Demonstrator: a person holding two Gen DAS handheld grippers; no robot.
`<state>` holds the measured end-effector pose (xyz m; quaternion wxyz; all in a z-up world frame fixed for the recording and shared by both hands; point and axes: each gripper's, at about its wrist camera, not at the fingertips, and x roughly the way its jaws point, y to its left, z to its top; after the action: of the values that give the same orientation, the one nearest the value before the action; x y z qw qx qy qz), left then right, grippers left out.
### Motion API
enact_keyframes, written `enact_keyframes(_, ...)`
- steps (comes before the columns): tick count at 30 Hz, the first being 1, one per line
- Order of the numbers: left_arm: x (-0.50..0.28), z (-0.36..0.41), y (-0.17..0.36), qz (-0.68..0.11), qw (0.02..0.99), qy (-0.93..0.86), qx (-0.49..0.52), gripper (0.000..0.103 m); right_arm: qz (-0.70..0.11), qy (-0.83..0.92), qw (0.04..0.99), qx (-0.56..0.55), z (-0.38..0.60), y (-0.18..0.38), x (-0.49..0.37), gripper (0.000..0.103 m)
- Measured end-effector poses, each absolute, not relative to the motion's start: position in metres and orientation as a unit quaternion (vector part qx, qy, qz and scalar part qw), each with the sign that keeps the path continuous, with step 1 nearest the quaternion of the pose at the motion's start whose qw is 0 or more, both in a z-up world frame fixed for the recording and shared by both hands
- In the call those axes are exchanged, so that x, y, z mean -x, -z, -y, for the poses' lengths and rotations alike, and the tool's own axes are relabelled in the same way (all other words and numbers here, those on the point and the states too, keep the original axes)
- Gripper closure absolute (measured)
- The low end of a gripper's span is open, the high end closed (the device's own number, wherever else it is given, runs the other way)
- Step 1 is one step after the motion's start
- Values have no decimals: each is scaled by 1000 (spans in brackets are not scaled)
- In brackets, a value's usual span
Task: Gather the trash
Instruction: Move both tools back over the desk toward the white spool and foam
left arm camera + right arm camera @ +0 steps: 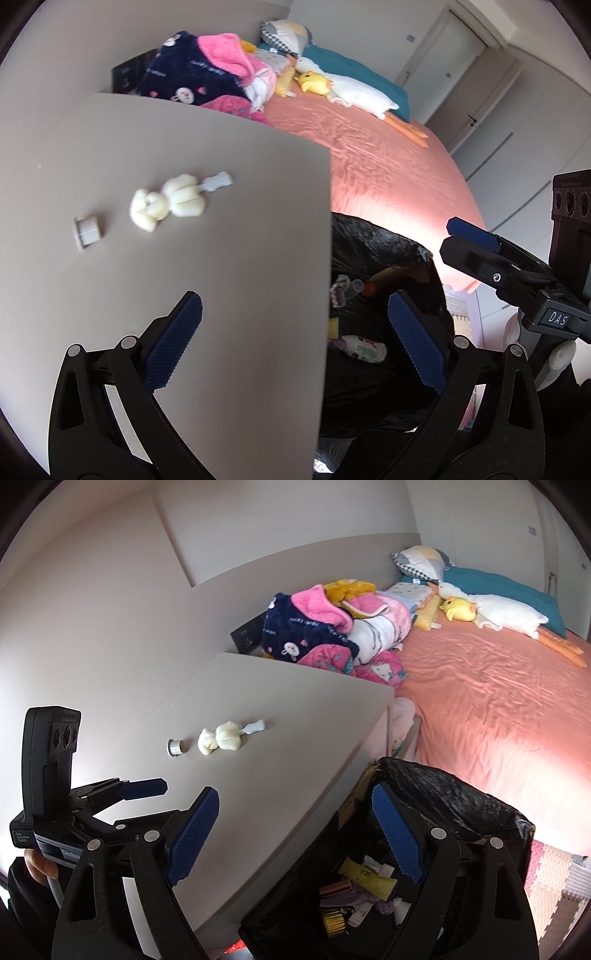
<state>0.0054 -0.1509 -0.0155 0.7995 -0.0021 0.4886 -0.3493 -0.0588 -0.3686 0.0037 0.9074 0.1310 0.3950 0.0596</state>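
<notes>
A trash bin lined with a black bag stands between the grey nightstand and the bed, with several wrappers and papers inside. In the left wrist view the bin holds a small white bottle. On the nightstand lie a small cream plush bunny with a pale tag and a small grey roll; both show in the right wrist view, bunny and roll. My left gripper is open and empty over the nightstand's edge. My right gripper is open and empty above the bin's rim.
A bed with a pink sheet lies to the right. Folded blankets and clothes, pillows and plush ducks sit at its head. A foam floor mat shows at the lower right. Doors stand beyond the bed.
</notes>
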Motion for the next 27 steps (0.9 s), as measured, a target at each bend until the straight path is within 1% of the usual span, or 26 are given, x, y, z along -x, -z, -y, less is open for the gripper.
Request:
enact_keyframes(14,-30,93,29,-486,824,291,24,6,-416,-89,900,-95,322,10,17,18)
enact_keyframes(27,-70,61,45,-487,843,223,44,6,-435,-115,892,-55,295,19,-20,18)
